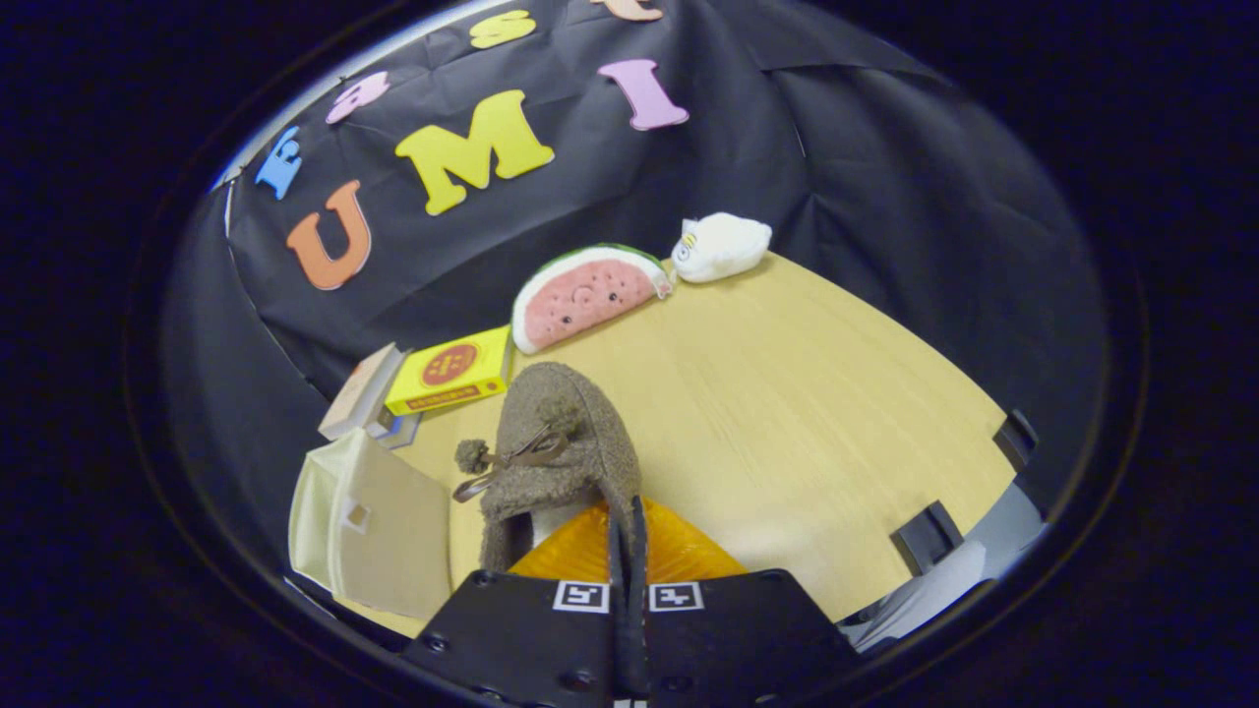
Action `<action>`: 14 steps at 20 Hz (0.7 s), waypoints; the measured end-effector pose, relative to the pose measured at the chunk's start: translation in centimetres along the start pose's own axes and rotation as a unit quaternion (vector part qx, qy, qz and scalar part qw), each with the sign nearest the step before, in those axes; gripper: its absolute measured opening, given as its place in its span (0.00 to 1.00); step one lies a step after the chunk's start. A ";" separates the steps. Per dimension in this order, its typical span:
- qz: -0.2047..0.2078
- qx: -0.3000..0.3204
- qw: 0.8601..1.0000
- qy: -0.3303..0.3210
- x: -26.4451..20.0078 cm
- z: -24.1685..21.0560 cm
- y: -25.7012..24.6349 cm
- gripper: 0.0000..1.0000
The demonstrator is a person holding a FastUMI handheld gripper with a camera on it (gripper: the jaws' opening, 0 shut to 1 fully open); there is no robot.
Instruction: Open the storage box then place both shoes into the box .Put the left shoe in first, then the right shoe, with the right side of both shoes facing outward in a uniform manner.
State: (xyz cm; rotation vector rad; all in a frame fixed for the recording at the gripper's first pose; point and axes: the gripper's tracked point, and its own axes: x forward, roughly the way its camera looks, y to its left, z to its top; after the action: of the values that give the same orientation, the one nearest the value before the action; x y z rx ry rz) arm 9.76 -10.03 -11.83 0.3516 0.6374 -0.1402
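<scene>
Gripper (pixel 628 551) fingers drawn narrow, nearly together, pinching the rim at the heel opening of a brown fuzzy fleece shoe (pixel 561 442) with a pompom lace tie on its top — both fingers press on that edge, one inside the opening and one outside as far as can be told. Shoe hangs toe-forward ahead of the fingers, above the light wooden tabletop (pixel 787 413); its orange ribbed sole or lining (pixel 679 551) shows just beside the fingers. Pale cream plastic storage box (pixel 379 521) sits on the table just beside the shoe, on its left; whether its door is open cannot be told from this angle. Beyond the box, at the table's far edge against the black cloth wall: a yellow carton with a red round mark (pixel 452 372), touching a small stack of books (pixel 366 393). Further along that edge, a watermelon-slice plush toy (pixel 585 295) and a white plush toy (pixel 720 246), near each other.
</scene>
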 end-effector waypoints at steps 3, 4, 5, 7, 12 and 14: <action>0.049 -0.011 0.999 -0.003 -2.1 0.2 6.1 0.00; 0.062 -0.018 0.998 -0.002 -2.5 0.0 8.1 0.00; 0.072 -0.027 0.997 -0.001 -2.8 -0.3 10.1 0.00; 0.091 -0.043 0.995 0.006 -2.9 -1.4 14.3 0.00; 0.121 -0.056 0.991 0.022 -2.1 -4.4 23.7 0.00; 0.123 -0.049 0.991 0.033 -0.9 -5.8 26.2 0.00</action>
State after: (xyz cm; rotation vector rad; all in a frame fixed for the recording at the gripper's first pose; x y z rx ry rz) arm 11.93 16.54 -8.34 0.3387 0.6575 0.1384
